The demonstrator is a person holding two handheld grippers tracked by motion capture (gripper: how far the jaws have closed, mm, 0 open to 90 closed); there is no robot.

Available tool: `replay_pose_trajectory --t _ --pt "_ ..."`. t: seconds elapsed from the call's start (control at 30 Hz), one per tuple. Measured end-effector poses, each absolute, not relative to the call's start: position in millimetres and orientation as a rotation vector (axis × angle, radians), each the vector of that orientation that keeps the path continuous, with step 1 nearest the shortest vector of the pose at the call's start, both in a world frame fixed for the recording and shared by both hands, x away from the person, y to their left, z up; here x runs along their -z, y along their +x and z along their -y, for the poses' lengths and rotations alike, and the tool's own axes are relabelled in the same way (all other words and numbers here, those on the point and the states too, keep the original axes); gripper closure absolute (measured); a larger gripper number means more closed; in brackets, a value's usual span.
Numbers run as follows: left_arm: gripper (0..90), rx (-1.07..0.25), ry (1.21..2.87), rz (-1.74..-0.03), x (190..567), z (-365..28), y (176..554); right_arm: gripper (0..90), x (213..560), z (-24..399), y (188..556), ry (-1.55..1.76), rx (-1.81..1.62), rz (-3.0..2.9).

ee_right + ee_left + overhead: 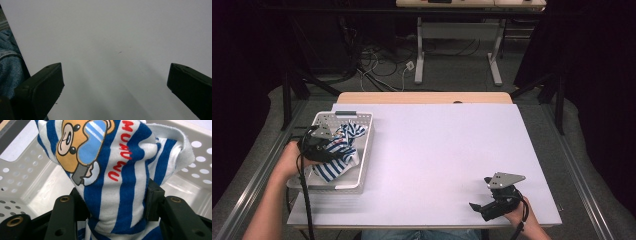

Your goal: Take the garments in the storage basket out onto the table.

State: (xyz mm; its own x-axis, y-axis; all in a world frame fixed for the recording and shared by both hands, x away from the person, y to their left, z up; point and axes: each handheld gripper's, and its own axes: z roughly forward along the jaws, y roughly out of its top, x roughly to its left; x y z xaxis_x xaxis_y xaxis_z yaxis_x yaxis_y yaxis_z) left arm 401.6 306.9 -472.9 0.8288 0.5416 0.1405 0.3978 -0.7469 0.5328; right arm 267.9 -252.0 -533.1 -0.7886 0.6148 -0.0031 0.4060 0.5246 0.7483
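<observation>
A blue-and-white striped cloth (339,155) with a cartoon bear print (80,147) and red letters is bunched up inside a white perforated basket (362,120) at the table's left. My left gripper (328,150) reaches into the basket and is shut on that cloth (120,195); both black jaws squeeze a thick fold of it. My right gripper (479,204) rests low over the white table (437,150) near the front right edge. Its jaws stand wide apart with only bare table surface (112,50) between them.
The basket (27,187) walls with round holes surround the cloth. Blue denim (8,65) of the person's leg shows past the table edge. Beyond the table are a floor with cables (382,65) and white desk legs (419,55).
</observation>
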Motion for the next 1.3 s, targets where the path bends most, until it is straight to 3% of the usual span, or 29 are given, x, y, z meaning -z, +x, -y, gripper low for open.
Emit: replay_pose_trajectory --t 1.3 --pt "50.6 -0.398 2.498 -0.506 441 -295 404 0.5 533 252 268 0.865 -1.129 -2.495"
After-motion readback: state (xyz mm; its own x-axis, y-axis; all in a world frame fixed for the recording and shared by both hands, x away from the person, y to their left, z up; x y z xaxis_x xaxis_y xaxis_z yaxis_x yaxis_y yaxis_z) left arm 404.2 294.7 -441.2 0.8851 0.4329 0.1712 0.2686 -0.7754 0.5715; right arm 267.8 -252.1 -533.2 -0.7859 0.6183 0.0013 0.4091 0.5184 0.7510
